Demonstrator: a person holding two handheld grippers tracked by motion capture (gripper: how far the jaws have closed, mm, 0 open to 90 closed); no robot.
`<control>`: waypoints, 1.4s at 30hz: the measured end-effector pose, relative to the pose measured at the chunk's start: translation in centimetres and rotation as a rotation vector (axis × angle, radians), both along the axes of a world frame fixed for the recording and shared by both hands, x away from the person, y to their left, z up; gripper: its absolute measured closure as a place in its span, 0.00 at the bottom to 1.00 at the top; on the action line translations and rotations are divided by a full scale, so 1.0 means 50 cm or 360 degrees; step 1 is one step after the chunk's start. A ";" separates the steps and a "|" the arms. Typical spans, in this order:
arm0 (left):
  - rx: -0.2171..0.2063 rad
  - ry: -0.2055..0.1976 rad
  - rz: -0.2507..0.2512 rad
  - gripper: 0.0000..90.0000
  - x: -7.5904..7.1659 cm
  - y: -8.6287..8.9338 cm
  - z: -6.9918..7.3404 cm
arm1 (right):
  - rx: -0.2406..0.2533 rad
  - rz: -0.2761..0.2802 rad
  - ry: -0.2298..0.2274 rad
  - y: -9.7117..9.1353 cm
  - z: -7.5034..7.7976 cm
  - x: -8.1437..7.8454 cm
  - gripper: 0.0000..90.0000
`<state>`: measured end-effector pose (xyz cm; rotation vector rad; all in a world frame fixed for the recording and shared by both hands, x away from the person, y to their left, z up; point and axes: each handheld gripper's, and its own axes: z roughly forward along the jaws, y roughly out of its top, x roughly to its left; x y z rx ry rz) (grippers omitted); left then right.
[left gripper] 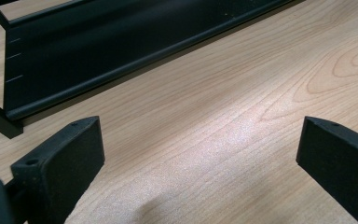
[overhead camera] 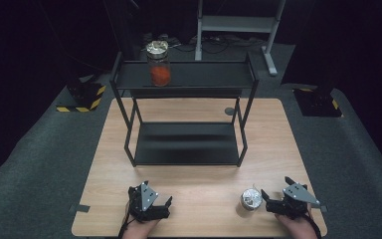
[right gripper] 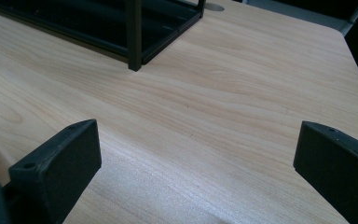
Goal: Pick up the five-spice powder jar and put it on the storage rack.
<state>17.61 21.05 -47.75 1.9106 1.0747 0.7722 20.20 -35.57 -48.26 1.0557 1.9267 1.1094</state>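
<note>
While both hand-held grippers rest open-jawed on the bench [overhead camera: 194, 196], the right hand-held gripper [overhead camera: 271, 199] sits just beside the foil-capped jar [overhead camera: 250, 199], so I judge a grasp is next, needing a small leftward reach.

A: Identify the support surface.
B: A light wooden table [overhead camera: 199, 199]. A black 2-tier metal rack [overhead camera: 186, 144] stands on its far half.
A: Other items on the tabletop?
B: 1 foil-topped jar [overhead camera: 250, 199] near the front right edge. On the rack's upper shelf [overhead camera: 204, 74], 1 glass jar [overhead camera: 158, 63] with orange contents stands upright.
</note>
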 end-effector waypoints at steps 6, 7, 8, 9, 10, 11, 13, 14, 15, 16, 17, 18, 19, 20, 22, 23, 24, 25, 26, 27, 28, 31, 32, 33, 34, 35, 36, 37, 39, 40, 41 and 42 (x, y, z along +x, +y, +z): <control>0.0048 0.0006 -0.0013 0.01 0.002 -0.008 0.003 | -0.0013 0.0029 -0.0003 -0.004 0.001 -0.001 0.00; 0.0062 0.0010 -0.0023 0.01 0.003 -0.009 0.004 | -0.0005 0.0024 0.0000 -0.004 0.002 -0.001 0.00; 0.0070 0.0017 -0.0028 0.01 0.005 -0.011 0.006 | 0.0012 0.0016 -0.0006 -0.006 0.003 -0.004 0.00; 0.0078 0.0016 -0.0026 0.01 0.005 -0.013 0.006 | 0.0031 0.0014 -0.0018 -0.008 0.004 -0.007 0.00; 0.0078 0.0016 -0.0026 0.01 0.005 -0.013 0.006 | 0.0039 0.0020 -0.0030 -0.010 0.007 -0.009 0.00; 0.0079 0.0008 -0.0029 0.01 0.003 -0.013 0.005 | 0.0042 0.0021 -0.0032 -0.011 0.009 -0.011 0.00; 0.0082 0.0008 -0.0031 0.01 0.003 -0.013 0.005 | 0.0064 0.0013 -0.0052 -0.013 0.013 -0.018 0.00; 0.0081 0.0004 -0.0033 0.01 0.003 -0.013 0.004 | 0.0070 0.0014 -0.0057 -0.014 0.015 -0.020 0.00; 0.0080 0.0002 -0.0032 0.01 0.002 -0.012 0.004 | 0.0073 0.0016 -0.0067 -0.015 0.018 -0.023 0.00; 0.0078 0.0003 -0.0032 0.01 0.002 -0.012 0.004 | 0.0076 0.0014 -0.0076 -0.015 0.020 -0.027 0.00; 0.0078 0.0003 -0.0032 0.01 0.002 -0.012 0.004 | 0.0076 0.0014 -0.0076 -0.015 0.020 -0.027 0.00; 0.0069 0.0005 -0.0033 0.01 0.003 -0.010 0.004 | 0.0085 0.0015 -0.0095 -0.015 0.025 -0.034 0.00; 0.0063 0.0008 -0.0030 0.01 0.003 -0.009 0.004 | 0.0086 0.0017 -0.0105 -0.016 0.028 -0.038 0.00; 0.0059 0.0008 -0.0030 0.01 0.003 -0.008 0.004 | 0.0090 0.0017 -0.0118 -0.016 0.030 -0.041 0.00; 0.0050 0.0006 -0.0029 0.01 0.003 -0.006 0.003 | 0.0102 0.0013 -0.0135 -0.016 0.035 -0.048 0.00; 0.0046 0.0006 -0.0031 0.01 0.003 -0.005 0.003 | 0.0112 0.0014 -0.0143 -0.017 0.037 -0.051 0.00; 0.0046 0.0006 -0.0031 0.01 0.003 -0.005 0.003 | 0.0112 0.0014 -0.0143 -0.017 0.037 -0.051 0.00; 0.0044 0.0006 -0.0031 0.01 0.003 -0.005 0.003 | 0.0128 0.0020 -0.0163 -0.018 0.042 -0.058 0.00; 0.0043 0.0007 -0.0032 0.01 0.003 -0.004 0.003 | 0.0135 0.0023 -0.0170 -0.018 0.044 -0.060 0.00; 0.0042 0.0007 -0.0033 0.01 0.003 -0.004 0.003 | 0.0137 0.0027 -0.0180 -0.018 0.046 -0.062 0.00; 0.0042 0.0007 -0.0033 0.01 0.003 -0.004 0.003 | 0.0137 0.0027 -0.0180 -0.018 0.046 -0.062 0.00; 0.0038 0.0007 -0.0032 0.01 0.003 -0.003 0.003 | 0.0147 0.0024 -0.0201 -0.016 0.055 -0.071 0.00; 0.0036 0.0008 -0.0034 0.01 0.003 -0.003 0.003 | 0.0167 0.0034 -0.0214 -0.018 0.059 -0.076 0.00; 0.0036 0.0009 -0.0036 0.01 0.004 -0.002 0.003 | 0.0174 0.0039 -0.0219 -0.018 0.060 -0.077 0.00; 0.0035 0.0010 -0.0036 0.01 0.004 -0.002 0.003 | 0.0181 0.0046 -0.0224 -0.018 0.062 -0.080 0.00; 0.0035 0.0010 -0.0036 0.01 0.004 -0.002 0.003 | 0.0184 0.0054 -0.0231 -0.018 0.063 -0.082 0.00; 0.0031 0.0010 -0.0033 0.01 0.004 -0.002 0.003 | 0.0190 0.0061 -0.0235 -0.017 0.064 -0.085 0.00; 0.0031 0.0010 -0.0032 0.01 0.004 -0.002 0.003 | 0.0195 0.0066 -0.0239 -0.016 0.066 -0.087 0.00; 0.0031 0.0008 -0.0033 0.01 0.003 -0.002 0.003 | 0.0204 0.0073 -0.0250 -0.013 0.067 -0.092 0.00; 0.0031 0.0008 -0.0033 0.01 0.003 -0.002 0.003 | 0.0217 0.0085 -0.0253 -0.012 0.069 -0.094 0.00; 0.0033 0.0008 -0.0035 0.01 0.003 -0.002 0.003 | 0.0226 0.0092 -0.0252 -0.011 0.070 -0.096 0.00; 0.0034 0.0008 -0.0035 0.01 0.003 -0.002 0.003 | 0.0234 0.0103 -0.0251 -0.010 0.071 -0.097 0.00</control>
